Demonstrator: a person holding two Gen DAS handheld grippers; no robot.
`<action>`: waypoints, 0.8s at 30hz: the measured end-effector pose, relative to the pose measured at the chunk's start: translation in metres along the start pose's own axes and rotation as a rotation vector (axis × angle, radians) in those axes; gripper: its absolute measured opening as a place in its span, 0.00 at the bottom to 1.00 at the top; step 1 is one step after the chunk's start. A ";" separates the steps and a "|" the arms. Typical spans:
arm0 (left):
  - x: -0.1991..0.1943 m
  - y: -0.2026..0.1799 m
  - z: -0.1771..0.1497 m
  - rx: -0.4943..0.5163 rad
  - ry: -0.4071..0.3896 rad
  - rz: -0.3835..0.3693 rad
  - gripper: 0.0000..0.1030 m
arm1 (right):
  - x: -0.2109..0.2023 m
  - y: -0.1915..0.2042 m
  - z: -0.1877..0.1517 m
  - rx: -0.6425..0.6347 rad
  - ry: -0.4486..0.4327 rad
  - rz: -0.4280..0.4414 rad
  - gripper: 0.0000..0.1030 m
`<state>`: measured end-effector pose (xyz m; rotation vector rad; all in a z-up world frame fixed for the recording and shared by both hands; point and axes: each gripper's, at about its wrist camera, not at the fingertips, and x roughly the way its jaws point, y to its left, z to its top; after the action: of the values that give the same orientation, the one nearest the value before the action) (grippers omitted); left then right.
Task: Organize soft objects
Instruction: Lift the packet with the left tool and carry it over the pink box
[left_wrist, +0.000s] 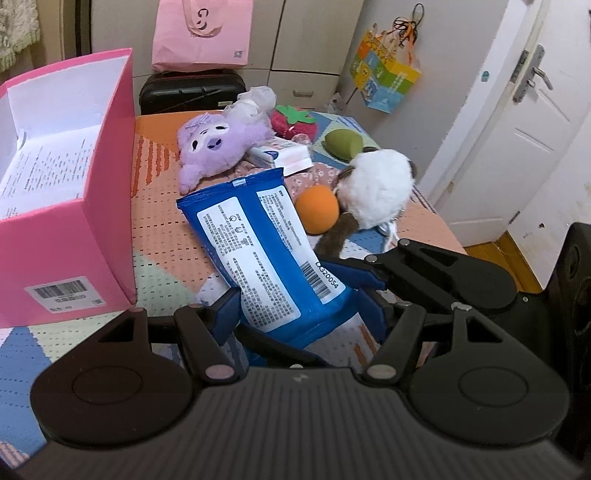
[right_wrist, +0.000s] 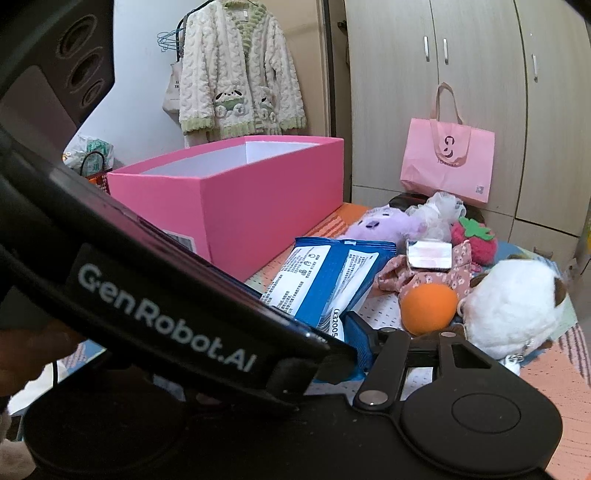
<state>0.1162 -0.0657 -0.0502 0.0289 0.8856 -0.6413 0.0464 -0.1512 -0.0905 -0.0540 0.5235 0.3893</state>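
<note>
Between the blue pads of the left tool (left_wrist: 303, 314) sits the near end of the blue wipes pack (left_wrist: 258, 251), clamped from both sides and tilted up off the patterned bed cover (left_wrist: 162, 236), its white label facing the camera. Just beside the pack, on its right, the right tool (left_wrist: 436, 273) reaches in with one blue pad against the pack's barcode corner; whether it grips the pack or how far it stands open I cannot tell, since the left tool's body blocks most of the right wrist view. Left of the pack stands the open pink box (left_wrist: 74, 221), white inside. Beyond the pack lies the purple plush (left_wrist: 218, 144), and right of the pack an orange ball (left_wrist: 317, 208) touches a white plush (left_wrist: 376, 188). Farther behind the pack are a small white tissue packet (left_wrist: 284, 155), a red strawberry toy (left_wrist: 293, 122), a green sponge (left_wrist: 341, 144) and a pink shopping bag (left_wrist: 203, 33) against the wardrobe.
</note>
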 end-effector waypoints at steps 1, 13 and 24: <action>-0.004 -0.001 -0.001 0.002 0.004 -0.002 0.64 | -0.002 0.003 0.001 -0.003 0.004 -0.002 0.63; -0.066 -0.003 -0.022 -0.012 0.016 -0.003 0.64 | -0.040 0.052 0.013 -0.040 0.023 0.008 0.63; -0.127 0.019 -0.038 -0.035 -0.029 0.069 0.64 | -0.046 0.103 0.036 -0.103 -0.026 0.076 0.63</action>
<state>0.0412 0.0255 0.0132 0.0186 0.8641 -0.5606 -0.0118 -0.0668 -0.0309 -0.1285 0.4807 0.4902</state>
